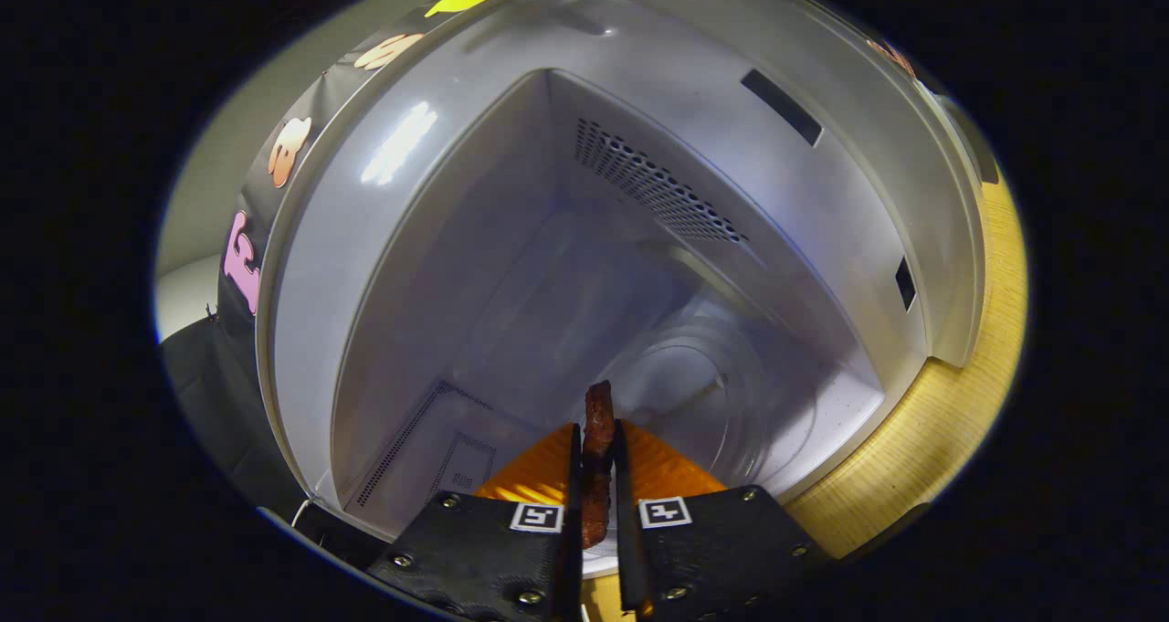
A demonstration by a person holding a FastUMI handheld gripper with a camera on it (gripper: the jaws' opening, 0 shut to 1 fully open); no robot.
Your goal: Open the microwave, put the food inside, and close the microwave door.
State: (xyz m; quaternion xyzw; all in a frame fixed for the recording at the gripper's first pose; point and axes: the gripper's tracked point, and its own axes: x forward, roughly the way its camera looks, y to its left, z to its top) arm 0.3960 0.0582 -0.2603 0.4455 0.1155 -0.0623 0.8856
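We find the pale grey microwave [384, 266] already open; our gripper [596, 439] is clamped on a dark reddish-brown strip of food [599, 421] at its mouth; placing and door-closing remain.

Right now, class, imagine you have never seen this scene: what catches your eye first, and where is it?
First, the gripper shut on a dark reddish strip of food, upright between its fingers. Beyond them gapes the open microwave, its round glass turntable just ahead and a perforated vent on an inner wall.
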